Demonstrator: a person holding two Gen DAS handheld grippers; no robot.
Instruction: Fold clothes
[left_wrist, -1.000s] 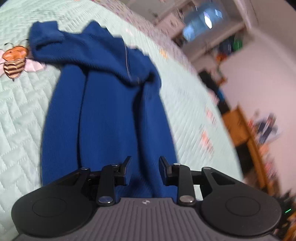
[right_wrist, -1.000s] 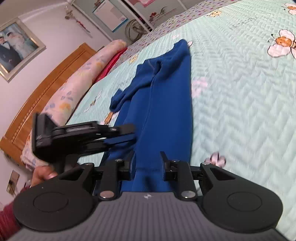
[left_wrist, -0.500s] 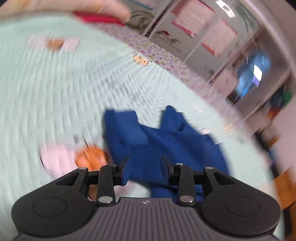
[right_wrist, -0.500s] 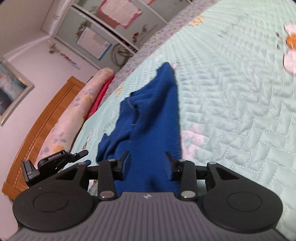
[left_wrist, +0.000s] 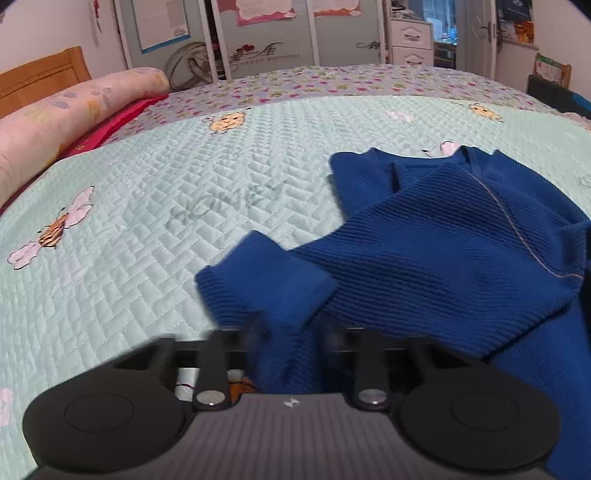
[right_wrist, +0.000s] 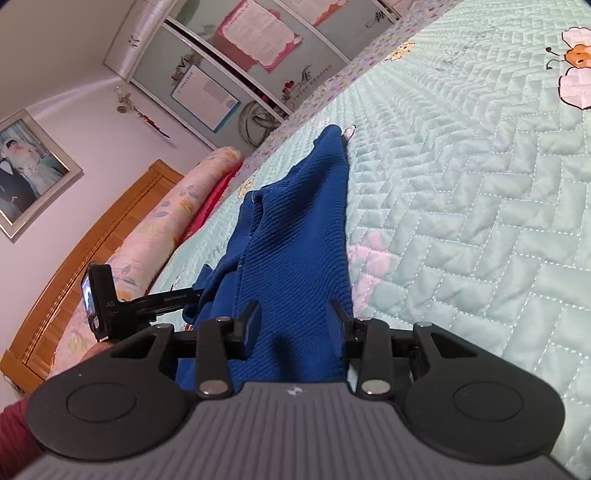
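Swinging round from the hem, the left claw (left_wrist: 291, 339) is closing on the blue sweater's (left_wrist: 443, 258) cuff (left_wrist: 266, 280); right claw (right_wrist: 293, 317) open, fabric between; sleeve fold next.

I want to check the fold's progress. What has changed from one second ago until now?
The left gripper swung from over the sweater's body to its sleeve cuff, and its jaws are closing with the cuff between them. The right gripper came lower and opened a little over the hem end. The sweater remains spread lengthwise on the quilt.
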